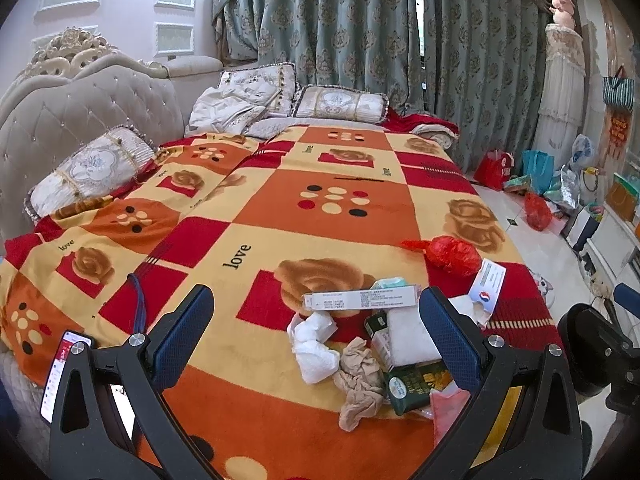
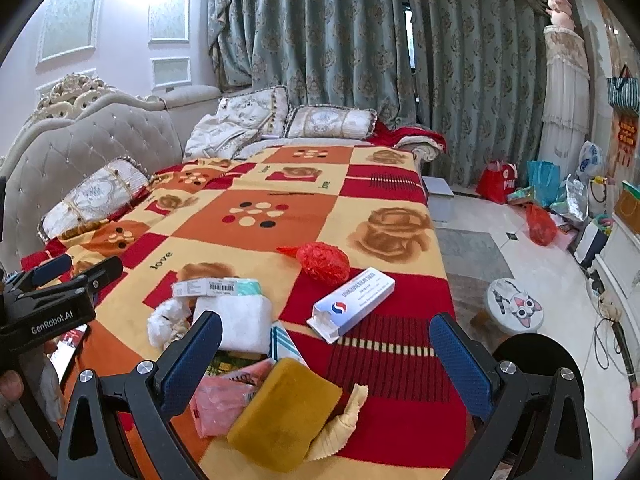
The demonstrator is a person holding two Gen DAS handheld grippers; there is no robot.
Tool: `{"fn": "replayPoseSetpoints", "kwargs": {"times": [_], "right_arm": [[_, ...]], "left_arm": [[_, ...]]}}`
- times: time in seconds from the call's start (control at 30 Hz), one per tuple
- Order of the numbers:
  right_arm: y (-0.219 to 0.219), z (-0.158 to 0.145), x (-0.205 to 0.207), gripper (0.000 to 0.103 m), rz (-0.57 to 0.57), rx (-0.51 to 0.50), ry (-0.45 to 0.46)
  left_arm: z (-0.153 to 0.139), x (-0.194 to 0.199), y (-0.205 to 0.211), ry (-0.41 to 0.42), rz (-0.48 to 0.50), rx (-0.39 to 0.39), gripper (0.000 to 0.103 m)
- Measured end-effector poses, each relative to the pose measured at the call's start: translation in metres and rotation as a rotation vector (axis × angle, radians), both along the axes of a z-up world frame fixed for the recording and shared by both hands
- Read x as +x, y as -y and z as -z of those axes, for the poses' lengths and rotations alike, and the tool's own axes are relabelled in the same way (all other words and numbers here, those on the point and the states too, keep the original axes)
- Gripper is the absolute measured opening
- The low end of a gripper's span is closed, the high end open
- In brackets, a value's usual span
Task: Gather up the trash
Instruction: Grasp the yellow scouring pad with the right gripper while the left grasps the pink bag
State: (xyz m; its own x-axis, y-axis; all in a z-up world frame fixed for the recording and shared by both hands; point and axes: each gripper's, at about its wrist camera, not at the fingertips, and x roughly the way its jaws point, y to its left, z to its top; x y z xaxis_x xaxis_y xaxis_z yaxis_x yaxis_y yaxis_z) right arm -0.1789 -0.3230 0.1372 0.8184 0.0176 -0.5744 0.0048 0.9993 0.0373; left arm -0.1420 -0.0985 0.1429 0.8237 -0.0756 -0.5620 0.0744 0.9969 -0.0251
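Observation:
A heap of trash lies on the patterned bed cover [image 1: 248,216] near its foot. In the left wrist view it holds a crumpled white tissue [image 1: 314,346], a beige stocking [image 1: 358,384], a long white carton [image 1: 360,298], a green packet [image 1: 416,386] and a red plastic bag [image 1: 452,254]. My left gripper [image 1: 316,320] is open and empty above the heap. In the right wrist view a yellow sponge [image 2: 284,414], a pink wrapper [image 2: 226,398], a white pill box [image 2: 352,302] and the red bag [image 2: 322,262] lie ahead. My right gripper [image 2: 326,350] is open and empty over them.
Pillows [image 1: 92,168] and a tufted headboard [image 1: 80,108] stand at the left. A phone [image 1: 60,372] lies at the bed's near-left edge. Bags [image 2: 540,184] clutter the floor at the right, by a round cat stool [image 2: 514,306]. Curtains [image 2: 360,48] hang behind.

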Motion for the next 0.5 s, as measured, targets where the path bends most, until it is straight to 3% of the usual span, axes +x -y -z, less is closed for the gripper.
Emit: {"fn": "replayPoseSetpoints", "kwargs": {"times": [0.23,0.43,0.5], "right_arm": [[0.007,0.018,-0.003,0.103,-0.022,-0.014,-0.081],[0.003,0.049,-0.009,0.103,-0.086,0.043,-0.183],[-0.004,0.062,-0.007,0.096,-0.11,0.054,-0.221]], "left_arm": [[0.011,0.001,-0.013,-0.048,0.007,0.018,0.102],[0.03,-0.001,-0.029,-0.121,0.041,0.037,0.102],[0.034,-0.002,-0.032,-0.144,0.051,0.04,0.102]]}}
